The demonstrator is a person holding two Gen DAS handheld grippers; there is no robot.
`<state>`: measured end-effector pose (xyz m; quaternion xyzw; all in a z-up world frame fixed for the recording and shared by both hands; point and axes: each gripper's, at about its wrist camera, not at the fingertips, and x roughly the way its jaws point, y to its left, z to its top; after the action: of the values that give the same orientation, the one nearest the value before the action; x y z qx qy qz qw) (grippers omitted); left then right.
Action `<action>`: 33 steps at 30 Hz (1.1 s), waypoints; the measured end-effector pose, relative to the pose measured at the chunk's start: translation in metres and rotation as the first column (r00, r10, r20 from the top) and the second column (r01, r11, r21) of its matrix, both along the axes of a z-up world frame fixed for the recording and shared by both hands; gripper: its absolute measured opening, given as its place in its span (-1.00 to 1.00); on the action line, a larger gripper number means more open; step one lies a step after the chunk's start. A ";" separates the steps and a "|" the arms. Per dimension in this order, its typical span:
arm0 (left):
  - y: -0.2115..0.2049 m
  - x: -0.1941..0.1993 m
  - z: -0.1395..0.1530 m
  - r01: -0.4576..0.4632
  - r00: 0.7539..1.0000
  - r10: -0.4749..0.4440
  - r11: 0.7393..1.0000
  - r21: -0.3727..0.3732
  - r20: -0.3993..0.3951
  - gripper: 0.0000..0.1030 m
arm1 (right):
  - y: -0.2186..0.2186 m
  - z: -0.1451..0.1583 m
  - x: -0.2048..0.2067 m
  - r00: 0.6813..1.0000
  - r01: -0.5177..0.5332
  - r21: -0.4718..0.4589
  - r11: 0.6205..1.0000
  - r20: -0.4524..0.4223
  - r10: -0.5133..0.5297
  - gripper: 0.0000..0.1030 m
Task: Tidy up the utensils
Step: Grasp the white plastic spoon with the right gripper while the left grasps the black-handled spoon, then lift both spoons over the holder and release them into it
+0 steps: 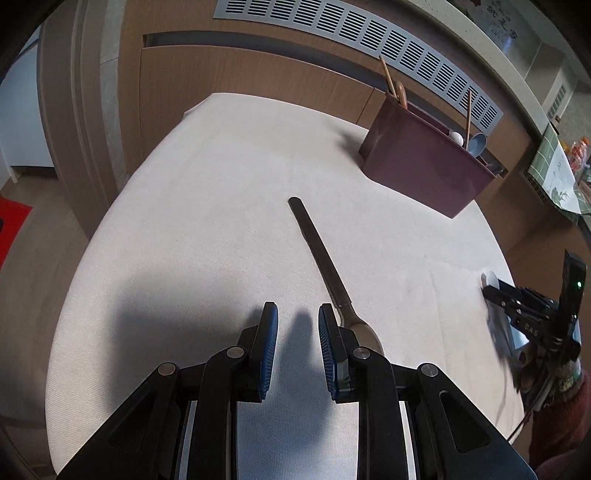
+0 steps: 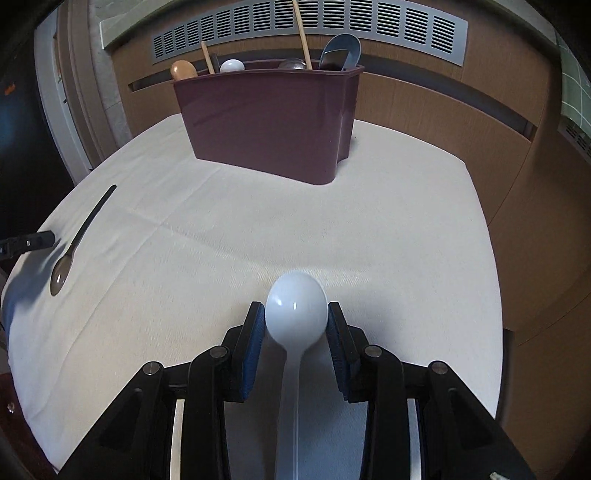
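Observation:
A metal spoon with a dark handle point(image 1: 321, 258) lies on the white tablecloth, bowl toward me. My left gripper point(image 1: 298, 314) is open and empty, just left of the spoon's bowl. The spoon also shows at the left in the right wrist view point(image 2: 79, 236). A white plastic spoon point(image 2: 296, 306) lies with its bowl between the fingers of my right gripper point(image 2: 295, 314), whose pads stand close at either side of the bowl; I cannot tell if they grip it. A maroon utensil holder point(image 2: 269, 122) stands at the back, also seen in the left wrist view point(image 1: 424, 162).
The holder contains several utensils: wooden chopsticks point(image 2: 303, 33), a wooden spoon point(image 2: 183, 69), a grey-blue scoop point(image 2: 341, 51). The round table point(image 1: 184, 206) is covered in white cloth, with wooden cabinets and a vent grille point(image 1: 369, 40) behind. My right gripper shows at the table's right edge point(image 1: 517, 306).

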<state>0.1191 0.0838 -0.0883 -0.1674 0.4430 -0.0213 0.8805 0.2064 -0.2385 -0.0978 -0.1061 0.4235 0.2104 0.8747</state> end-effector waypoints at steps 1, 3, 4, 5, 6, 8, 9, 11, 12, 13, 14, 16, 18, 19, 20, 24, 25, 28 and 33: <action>-0.001 0.000 0.000 0.006 1.000 -0.006 1.000 -0.005 -0.005 -0.54 | 0.002 0.000 0.003 1.000 0.006 0.000 1.000 -0.002 -0.006 -0.40; -0.003 0.002 -0.002 0.016 1.000 -0.016 1.000 -0.014 -0.017 -0.54 | 0.005 0.001 0.004 1.000 0.007 0.003 1.000 -0.005 -0.007 -0.42; -0.005 0.004 -0.003 0.021 0.999 -0.021 1.000 -0.019 -0.025 -0.54 | 0.006 0.002 0.003 1.000 0.001 0.013 1.000 -0.004 -0.001 -0.42; -0.006 0.005 -0.005 0.025 0.999 -0.025 0.999 -0.023 -0.032 -0.54 | 0.007 0.003 0.001 1.000 -0.005 0.025 1.000 -0.003 0.005 -0.42; -0.008 0.007 -0.006 0.030 0.999 -0.032 0.999 -0.030 -0.040 -0.54 | 0.007 0.004 -0.001 1.000 -0.008 0.038 0.999 -0.002 0.008 -0.42; -0.013 0.012 -0.007 0.041 0.998 -0.042 0.998 -0.037 -0.045 -0.54 | 0.006 0.007 -0.005 1.000 -0.004 0.048 0.999 0.007 0.003 -0.42; -0.015 0.015 -0.007 0.048 0.998 -0.050 0.998 -0.036 -0.043 -0.54 | 0.006 0.008 -0.007 1.000 -0.001 0.052 0.999 0.008 0.001 -0.42; -0.021 0.023 -0.006 0.064 0.997 -0.065 0.997 -0.035 -0.041 -0.54 | 0.003 0.009 -0.009 1.000 0.006 0.061 0.998 0.005 -0.006 -0.42; -0.023 0.029 -0.007 0.068 0.997 -0.069 0.997 -0.027 -0.042 -0.54 | 0.002 0.009 -0.010 1.000 0.008 0.063 0.998 0.002 -0.008 -0.42; -0.026 0.034 -0.008 0.069 0.997 -0.070 0.997 -0.015 -0.042 -0.54 | 0.002 0.008 -0.011 1.000 0.007 0.062 0.998 -0.001 -0.007 -0.42; -0.029 0.039 -0.008 0.067 0.997 -0.067 0.998 0.007 -0.035 -0.54 | 0.002 0.007 -0.012 1.000 0.006 0.056 0.998 -0.004 -0.006 -0.42; -0.035 0.052 -0.006 0.068 0.997 -0.067 0.997 0.047 -0.034 -0.54 | 0.004 0.005 -0.015 1.000 0.002 0.033 0.999 -0.001 -0.001 -0.42; -0.041 0.061 -0.006 0.083 0.996 -0.081 0.995 0.060 -0.036 -0.54 | 0.005 0.004 -0.017 1.000 -0.004 0.023 1.000 0.001 0.004 -0.42; -0.045 0.067 -0.006 0.091 0.995 -0.089 0.994 0.067 -0.039 -0.54 | 0.005 0.004 -0.019 1.000 -0.006 0.024 1.000 0.000 0.006 -0.42; -0.049 0.070 -0.006 0.097 0.995 -0.094 0.992 0.075 -0.040 -0.54 | 0.006 0.004 -0.019 1.000 -0.007 0.028 1.000 -0.001 0.007 -0.42; -0.073 0.079 -0.006 0.170 0.985 -0.167 0.981 0.089 -0.039 -0.54 | 0.008 0.005 -0.021 1.000 -0.015 0.031 0.999 0.001 0.015 -0.42; -0.078 0.080 -0.006 0.183 0.983 -0.180 0.978 0.100 -0.037 -0.54 | 0.010 0.005 -0.021 1.000 -0.020 0.029 0.999 0.001 0.020 -0.41; -0.089 0.086 -0.006 0.208 0.978 -0.205 0.970 0.122 -0.038 -0.53 | 0.012 0.003 -0.021 1.000 -0.027 0.024 0.999 -0.002 0.027 -0.41; -0.091 0.100 -0.005 0.185 0.982 -0.180 0.977 0.103 -0.056 -0.53 | 0.012 0.001 -0.021 1.000 -0.030 0.022 0.999 -0.001 0.030 -0.41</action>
<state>0.2195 -0.0070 -0.0931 -0.0788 0.4774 -0.0744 0.8720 0.1850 -0.2263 -0.0965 -0.1029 0.4200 0.2282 0.8723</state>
